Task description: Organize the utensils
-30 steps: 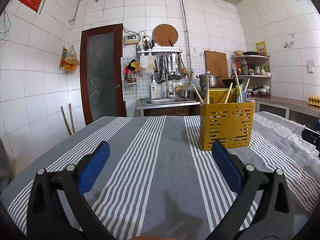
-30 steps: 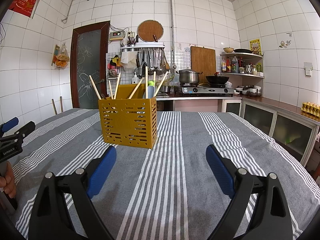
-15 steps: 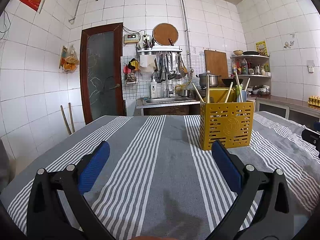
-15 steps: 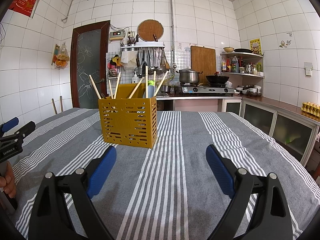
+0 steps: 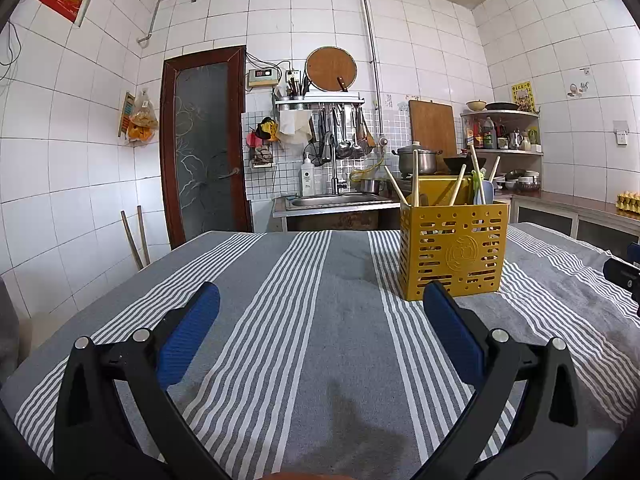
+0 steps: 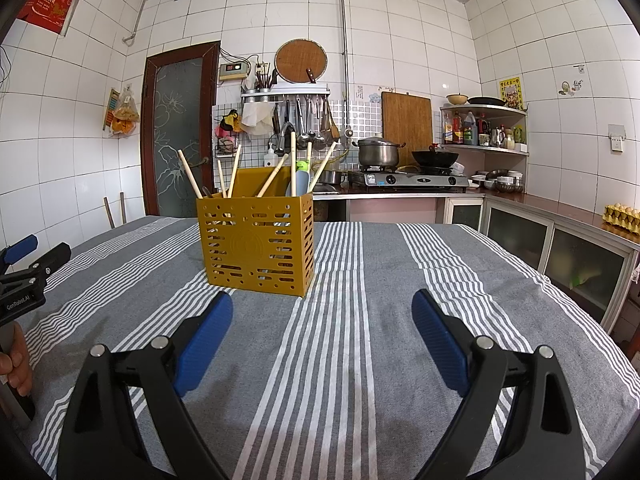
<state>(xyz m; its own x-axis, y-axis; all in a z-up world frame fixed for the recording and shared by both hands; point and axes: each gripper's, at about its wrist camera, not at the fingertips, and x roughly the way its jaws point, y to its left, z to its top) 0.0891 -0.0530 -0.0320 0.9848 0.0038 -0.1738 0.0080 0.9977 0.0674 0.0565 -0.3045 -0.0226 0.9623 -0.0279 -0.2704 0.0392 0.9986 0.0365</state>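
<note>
A yellow perforated utensil holder [image 5: 452, 250] stands upright on the striped tablecloth; it also shows in the right wrist view [image 6: 256, 240]. Several wooden chopsticks [image 6: 188, 174] and a pale blue and green utensil [image 6: 302, 178] stick up out of it. My left gripper [image 5: 320, 300] is open and empty, low over the cloth, with the holder ahead to its right. My right gripper [image 6: 322, 308] is open and empty, with the holder ahead to its left. The left gripper also shows at the left edge of the right wrist view [image 6: 24, 264].
The table is covered by a grey and white striped cloth [image 5: 312, 320]. Behind it are a sink [image 5: 336, 200], a stove with pot and wok [image 6: 408, 178], cabinets [image 6: 560, 248] on the right and a dark door [image 5: 204, 140].
</note>
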